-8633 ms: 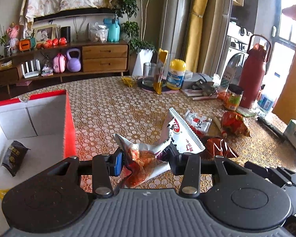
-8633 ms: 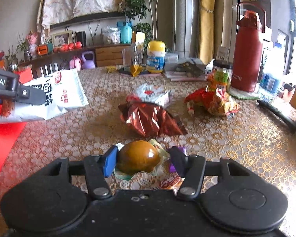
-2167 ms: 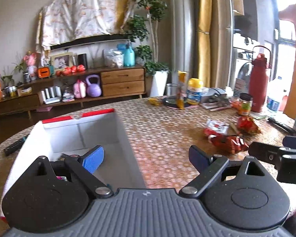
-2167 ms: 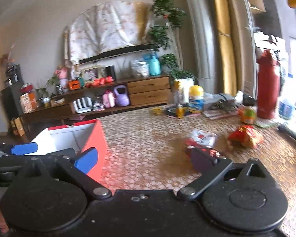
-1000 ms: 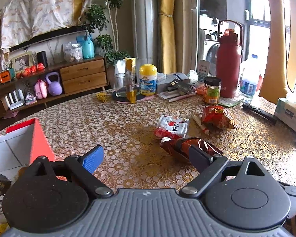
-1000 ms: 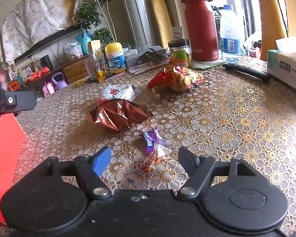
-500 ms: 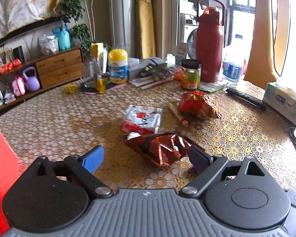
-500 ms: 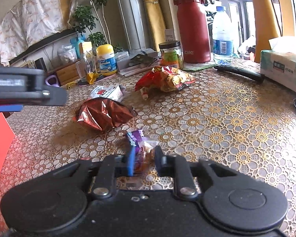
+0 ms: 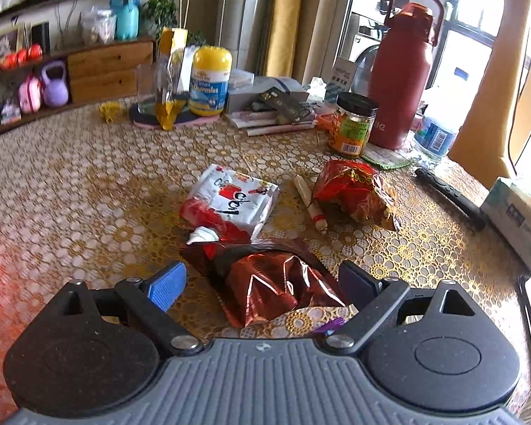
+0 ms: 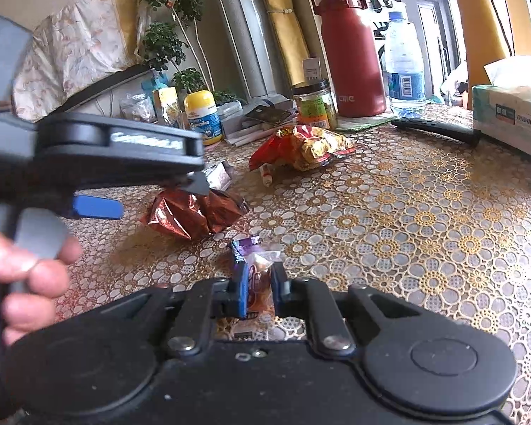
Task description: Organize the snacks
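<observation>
My right gripper (image 10: 257,288), spread wide a second ago, has now clamped on the purple-wrapped candy (image 10: 253,262) lying on the lace-patterned table (image 10: 424,219), so that piece is ready to lift. My left gripper (image 9: 262,281) has swung away from the box and now hangs with its jaws apart around the dark red foil snack bag (image 9: 269,283), not yet squeezing; closing there looks like my next move.
</observation>
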The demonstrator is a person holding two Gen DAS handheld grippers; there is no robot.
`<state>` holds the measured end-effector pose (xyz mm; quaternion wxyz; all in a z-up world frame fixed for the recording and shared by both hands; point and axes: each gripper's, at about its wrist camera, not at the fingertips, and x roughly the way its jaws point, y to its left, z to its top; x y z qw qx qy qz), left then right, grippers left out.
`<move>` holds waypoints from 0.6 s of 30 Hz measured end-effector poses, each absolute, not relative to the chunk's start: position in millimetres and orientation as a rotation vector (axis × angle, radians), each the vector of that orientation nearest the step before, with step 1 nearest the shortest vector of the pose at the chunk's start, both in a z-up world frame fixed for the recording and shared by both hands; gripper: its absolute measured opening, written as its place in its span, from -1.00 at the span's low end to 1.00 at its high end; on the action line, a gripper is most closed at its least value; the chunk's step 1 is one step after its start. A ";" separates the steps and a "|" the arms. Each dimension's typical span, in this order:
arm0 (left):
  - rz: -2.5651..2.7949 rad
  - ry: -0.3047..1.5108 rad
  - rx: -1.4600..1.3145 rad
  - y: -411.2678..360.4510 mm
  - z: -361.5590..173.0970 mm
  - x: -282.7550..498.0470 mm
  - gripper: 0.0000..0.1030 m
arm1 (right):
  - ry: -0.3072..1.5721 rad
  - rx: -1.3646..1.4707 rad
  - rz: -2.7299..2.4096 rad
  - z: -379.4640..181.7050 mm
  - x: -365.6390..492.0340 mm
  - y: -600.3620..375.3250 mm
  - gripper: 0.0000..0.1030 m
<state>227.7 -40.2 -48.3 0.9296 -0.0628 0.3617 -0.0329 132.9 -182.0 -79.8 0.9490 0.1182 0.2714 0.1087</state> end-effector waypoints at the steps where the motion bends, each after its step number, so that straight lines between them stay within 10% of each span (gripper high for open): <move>1: -0.058 0.745 -0.134 -40.9 -49.7 230.4 0.82 | 0.551 0.239 0.222 -80.0 132.4 -181.9 -0.78; 13: 0.001 0.804 -0.204 -38.1 -72.0 250.9 0.81 | 0.547 0.247 0.238 -84.5 132.1 -184.2 -0.78; 18: -0.039 0.794 -0.194 -42.8 -72.2 246.5 0.36 | 0.544 0.247 0.236 -86.1 131.5 -184.4 -0.77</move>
